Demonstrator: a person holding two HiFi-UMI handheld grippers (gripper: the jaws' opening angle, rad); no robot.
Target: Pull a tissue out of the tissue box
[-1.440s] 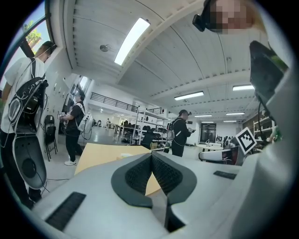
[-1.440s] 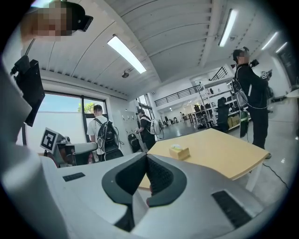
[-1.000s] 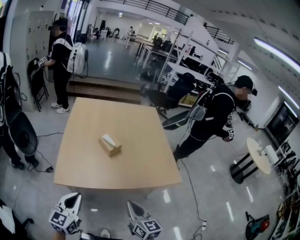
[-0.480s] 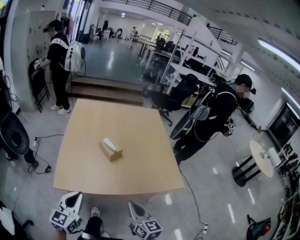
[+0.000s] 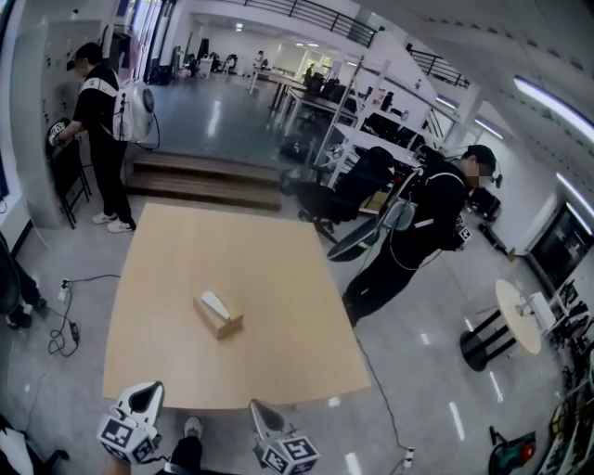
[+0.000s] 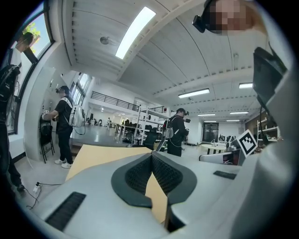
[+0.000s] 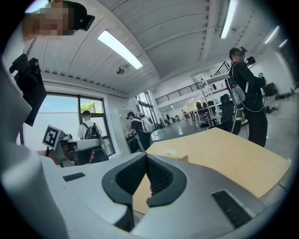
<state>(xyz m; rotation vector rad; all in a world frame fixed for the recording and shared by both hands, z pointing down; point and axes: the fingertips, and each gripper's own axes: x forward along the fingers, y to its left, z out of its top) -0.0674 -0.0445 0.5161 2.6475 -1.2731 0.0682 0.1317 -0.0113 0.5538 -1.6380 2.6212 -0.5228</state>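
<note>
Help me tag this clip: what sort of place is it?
Probably a large open lab or workshop hall: a wooden table holding a tissue box, metal shelving racks behind, and a railed mezzanine above.

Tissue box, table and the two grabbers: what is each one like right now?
tissue box: standing on the table, untouched, with a white tissue poking out of its top.
table: carries the tissue box near its middle.
left gripper: jaws shut, nothing between them, well away from the box.
right gripper: jaws shut, nothing between them, well away from the box.
</note>
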